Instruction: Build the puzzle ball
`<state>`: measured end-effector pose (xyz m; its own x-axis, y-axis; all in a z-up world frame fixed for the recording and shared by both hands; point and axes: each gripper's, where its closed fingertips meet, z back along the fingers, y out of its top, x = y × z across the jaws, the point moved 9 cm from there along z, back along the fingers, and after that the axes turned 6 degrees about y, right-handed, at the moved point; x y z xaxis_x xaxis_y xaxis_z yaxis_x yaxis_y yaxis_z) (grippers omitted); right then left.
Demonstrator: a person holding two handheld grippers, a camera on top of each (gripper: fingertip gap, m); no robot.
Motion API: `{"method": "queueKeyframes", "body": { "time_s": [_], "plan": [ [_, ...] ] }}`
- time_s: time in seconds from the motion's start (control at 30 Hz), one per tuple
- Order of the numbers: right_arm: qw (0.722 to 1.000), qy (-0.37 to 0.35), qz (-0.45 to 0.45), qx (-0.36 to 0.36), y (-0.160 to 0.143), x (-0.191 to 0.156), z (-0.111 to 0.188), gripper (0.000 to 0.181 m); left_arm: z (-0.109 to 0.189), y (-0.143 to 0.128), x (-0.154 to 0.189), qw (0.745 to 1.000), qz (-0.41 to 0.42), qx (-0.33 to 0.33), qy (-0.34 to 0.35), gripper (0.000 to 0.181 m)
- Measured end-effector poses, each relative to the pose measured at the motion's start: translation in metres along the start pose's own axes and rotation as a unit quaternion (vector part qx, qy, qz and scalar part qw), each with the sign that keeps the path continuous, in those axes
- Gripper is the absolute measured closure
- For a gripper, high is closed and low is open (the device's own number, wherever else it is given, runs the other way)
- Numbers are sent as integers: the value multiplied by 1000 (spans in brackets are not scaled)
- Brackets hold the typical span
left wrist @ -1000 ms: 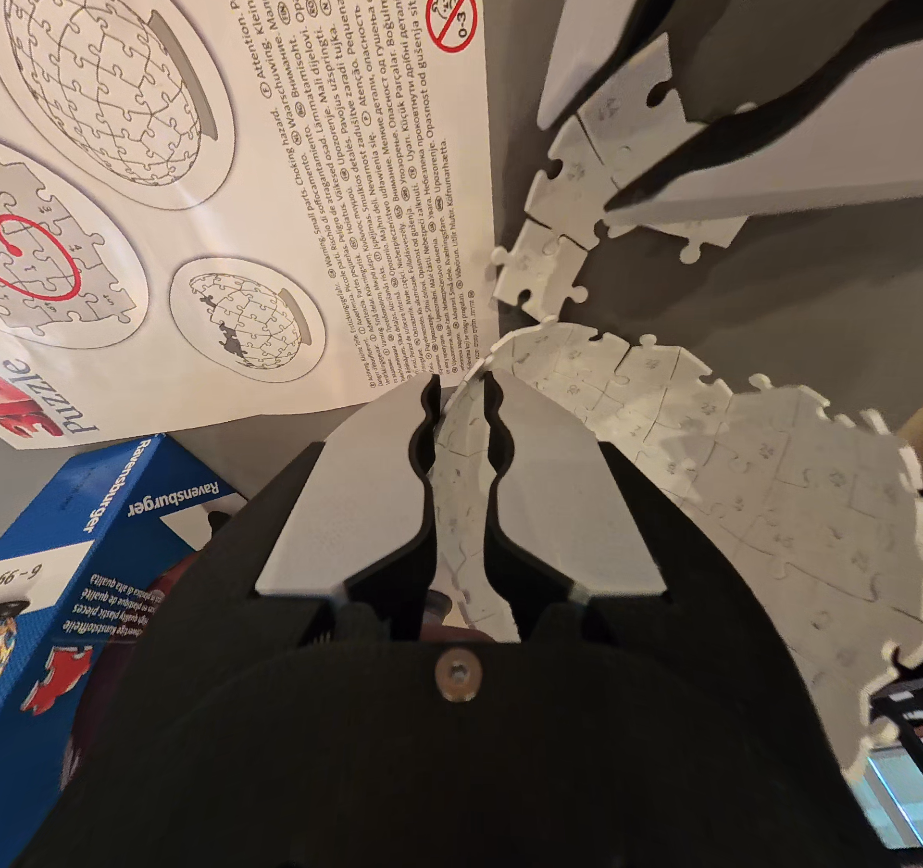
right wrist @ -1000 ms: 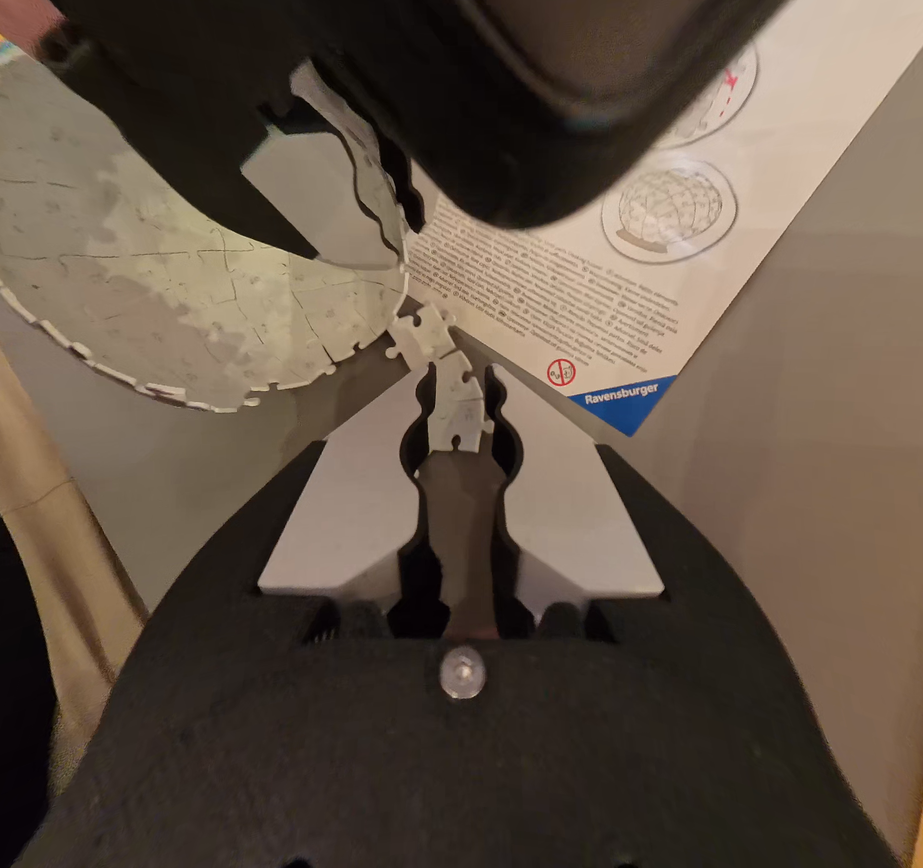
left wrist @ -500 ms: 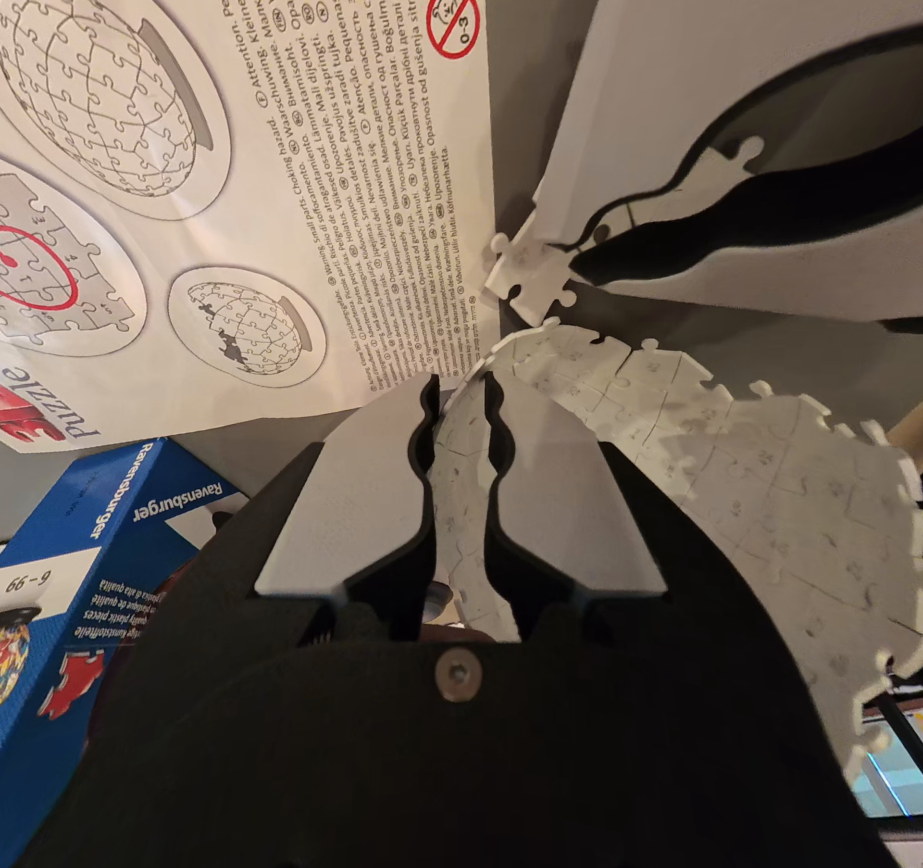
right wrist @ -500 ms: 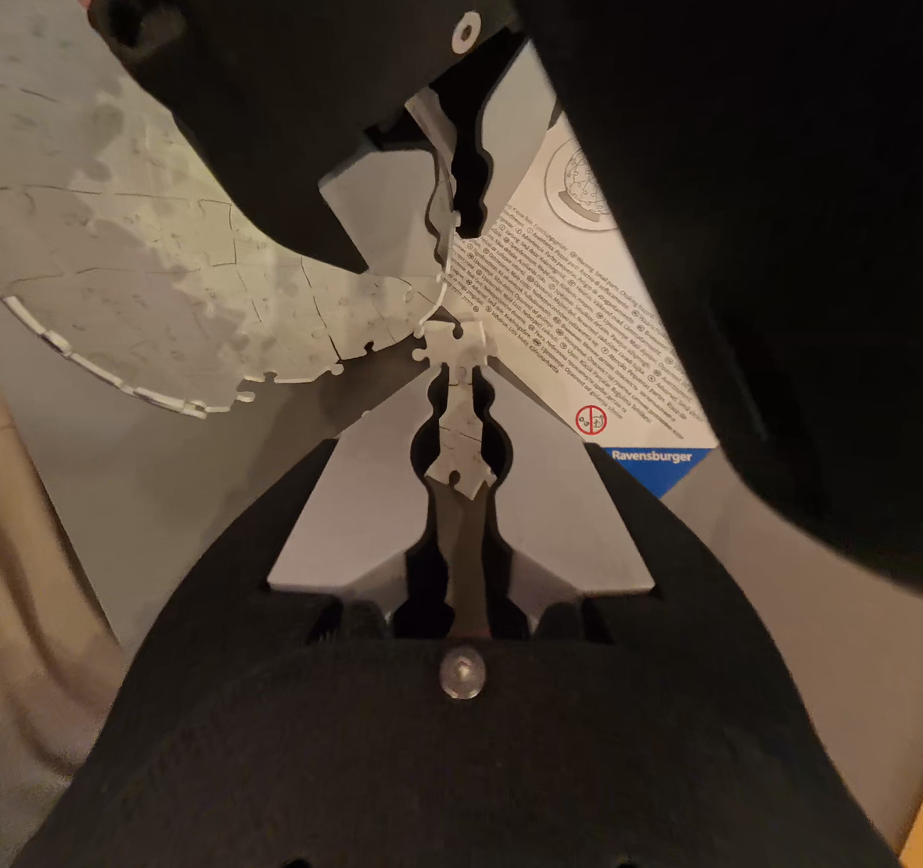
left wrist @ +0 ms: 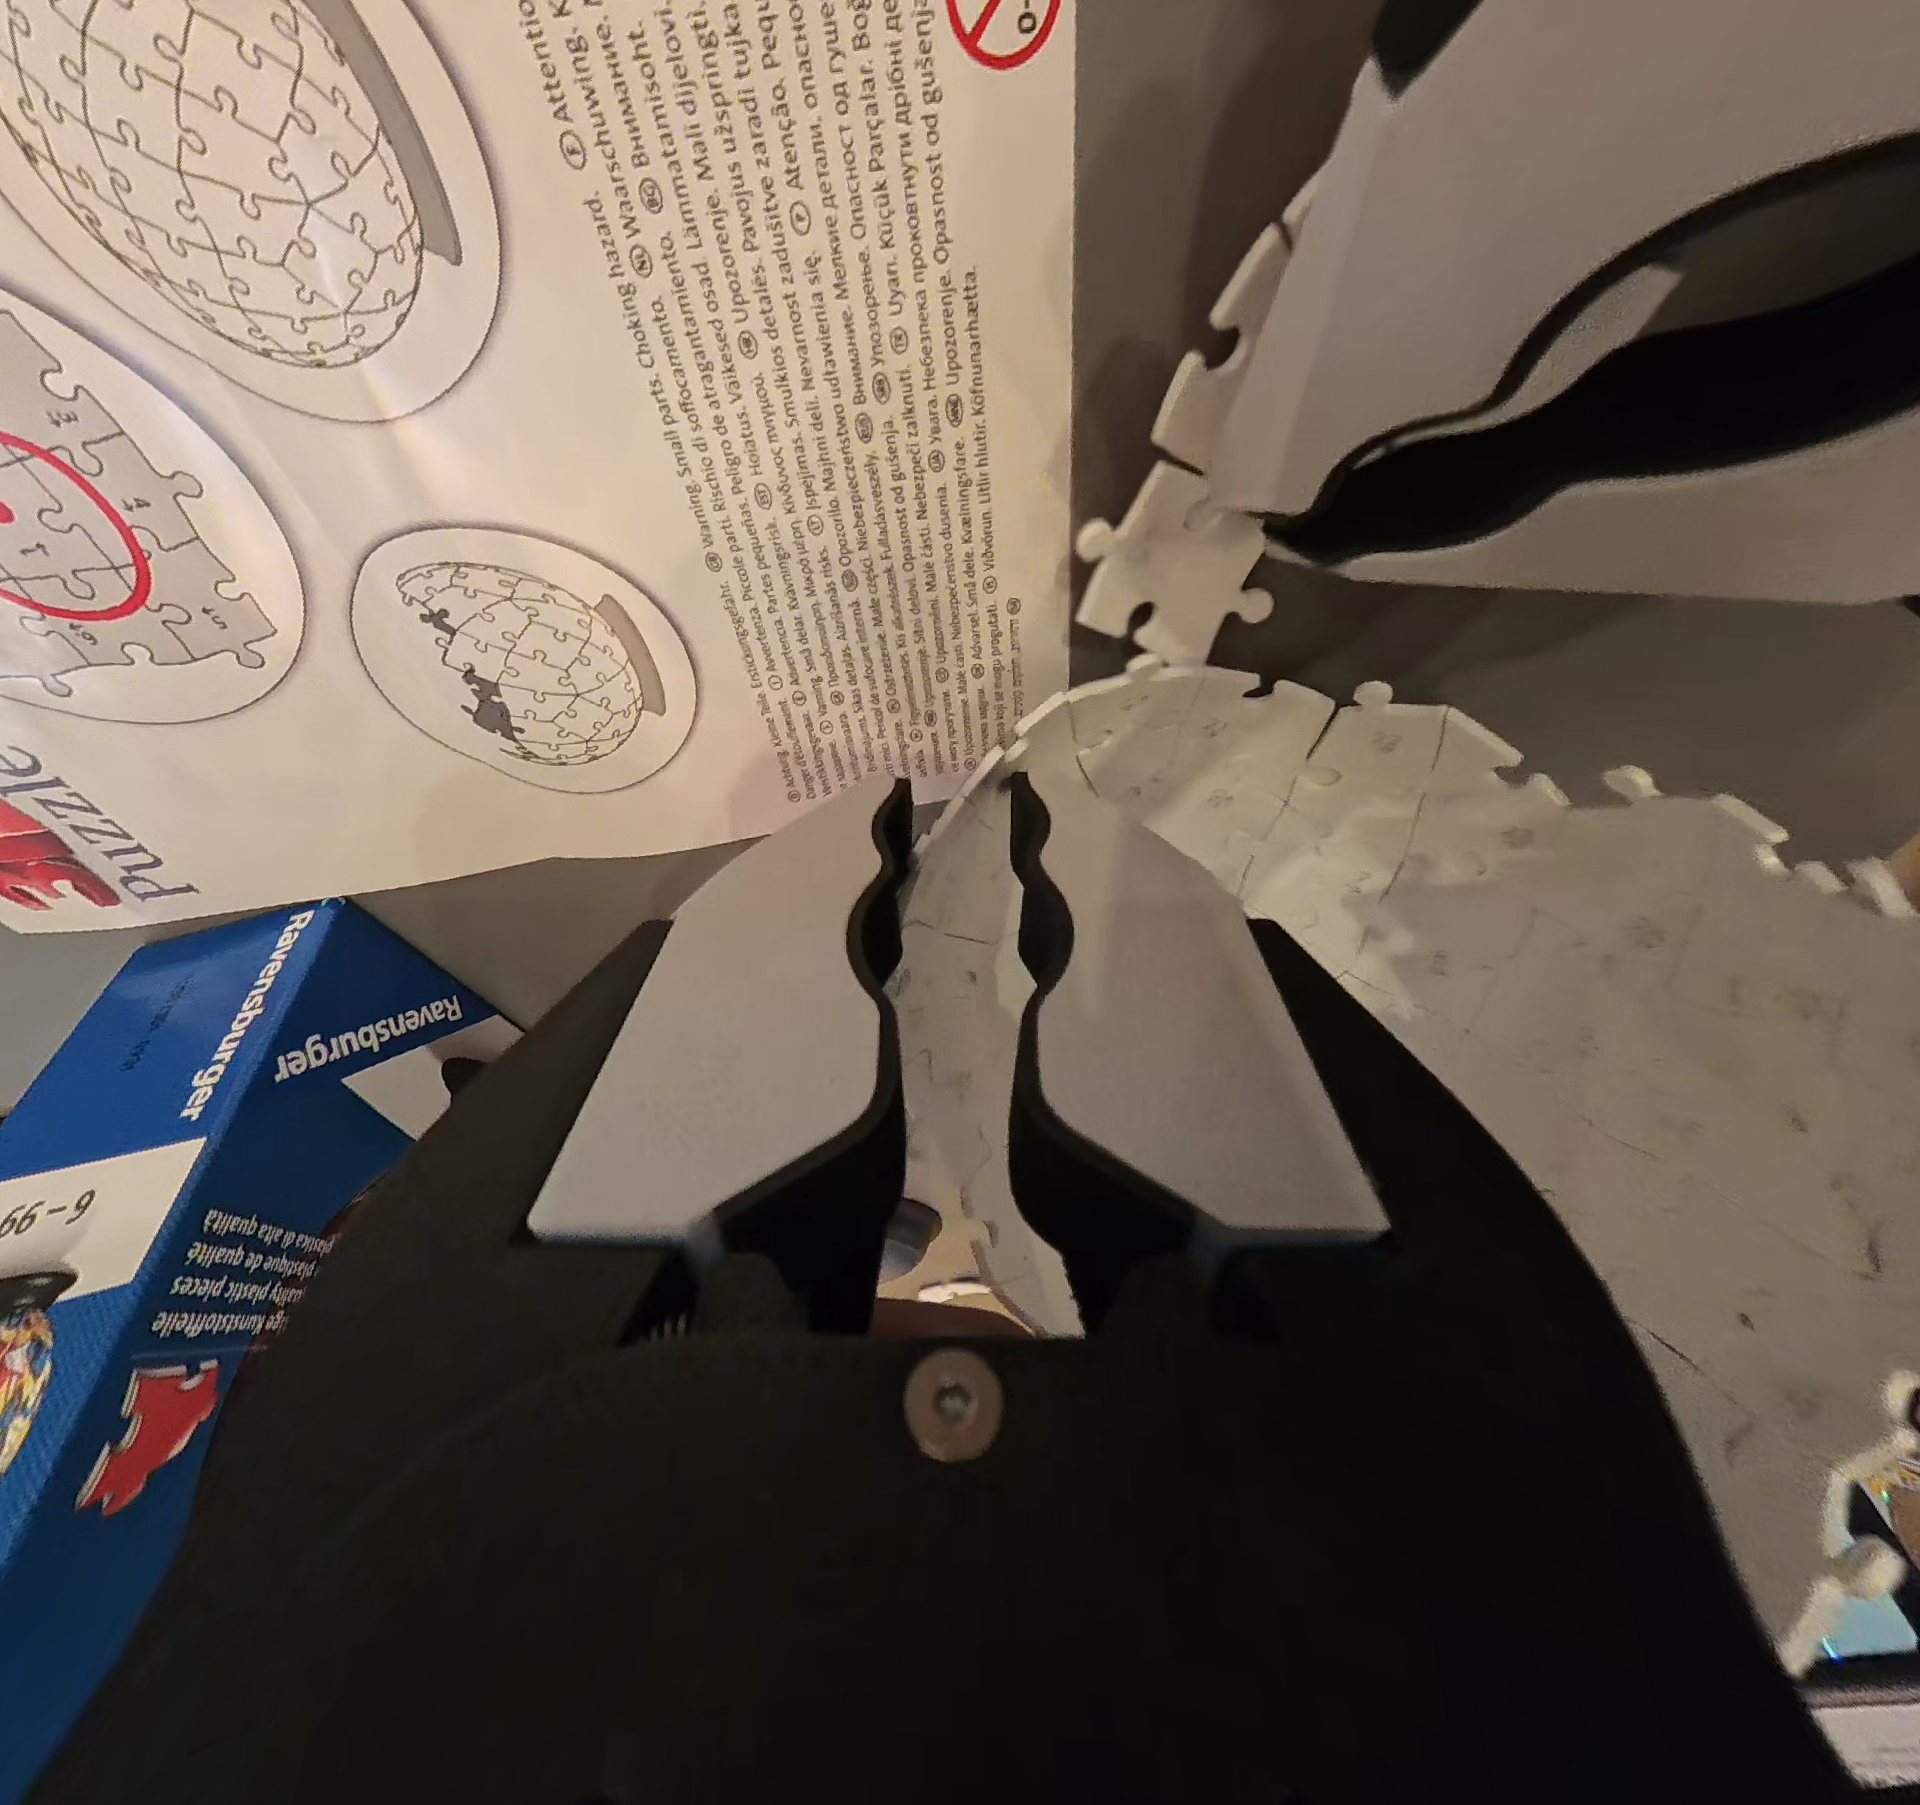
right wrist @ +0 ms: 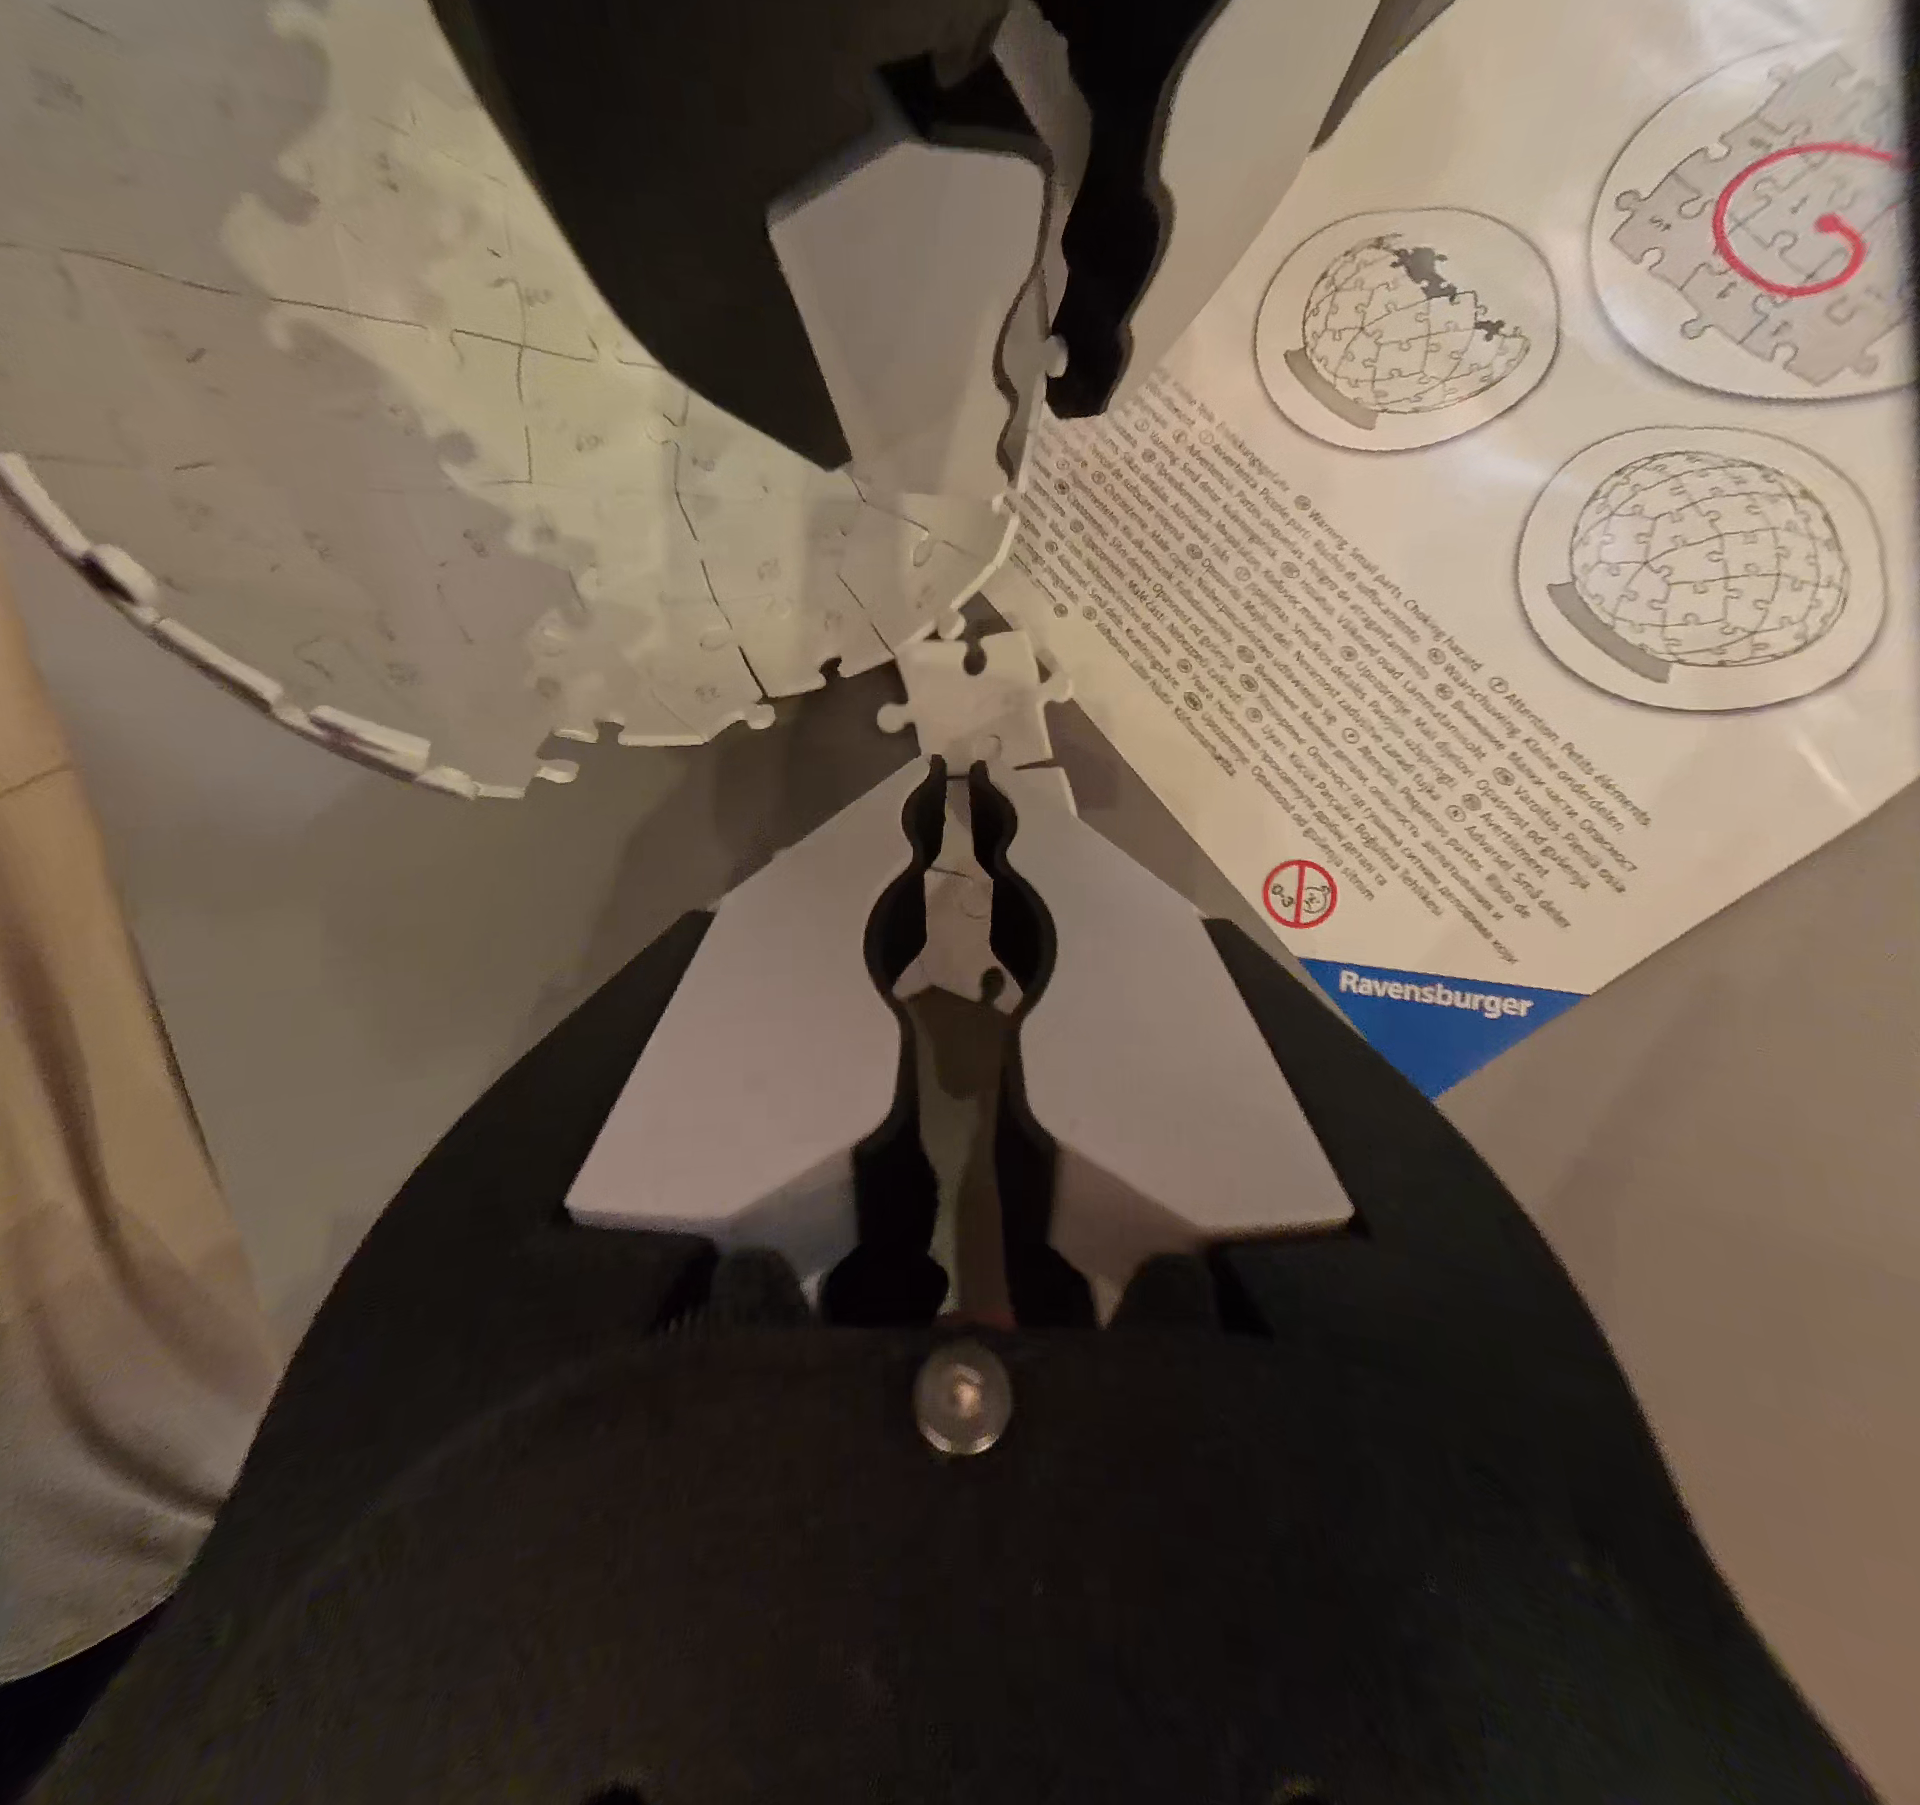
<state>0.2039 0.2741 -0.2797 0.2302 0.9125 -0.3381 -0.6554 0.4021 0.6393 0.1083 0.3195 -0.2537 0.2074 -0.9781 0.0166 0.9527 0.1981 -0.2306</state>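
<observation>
My left gripper point(left wrist: 958, 789) is shut on the rim of a curved white shell of joined puzzle pieces point(left wrist: 1507, 976), the partly built ball, which spreads out to the right. My right gripper point(right wrist: 956, 773) is shut on a short strip of joined white pieces point(right wrist: 977, 706). The strip's front piece touches the shell point(right wrist: 416, 508) at its rim, just under the left gripper point(right wrist: 1013, 436). In the left wrist view the right gripper point(left wrist: 1283, 529) comes in from the upper right with the strip point(left wrist: 1174, 560) meeting the shell's top edge.
A white instruction sheet point(left wrist: 520, 353) with ball drawings lies on the grey table behind the pieces and also shows in the right wrist view point(right wrist: 1455, 560). A blue puzzle box point(left wrist: 156, 1184) lies at the lower left. A person's beige clothing point(right wrist: 83, 1028) is at the left edge. My right fingertips sit around 6 centimeters from my left ones.
My right gripper has moved the strip in toward the shell; its front piece now touches the rim beside the left fingertips. The left gripper has held the shell almost still.
</observation>
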Motion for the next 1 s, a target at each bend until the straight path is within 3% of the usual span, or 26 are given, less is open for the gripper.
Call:
{"method": "queueKeyframes", "body": {
  "time_s": [0.3,0.6,1.0],
  "plan": [
    [996,1,70,63,8,-10,5,179,0,1,-2,1000,12,5,-5,163],
    [984,-70,158,39,16,-14,-5,181,0,5,-2,1000,4,-5,-4,163],
    [985,-70,158,21,14,-12,-16,181,0,8,-4,1000,9,-10,2,161]
  ]
}}
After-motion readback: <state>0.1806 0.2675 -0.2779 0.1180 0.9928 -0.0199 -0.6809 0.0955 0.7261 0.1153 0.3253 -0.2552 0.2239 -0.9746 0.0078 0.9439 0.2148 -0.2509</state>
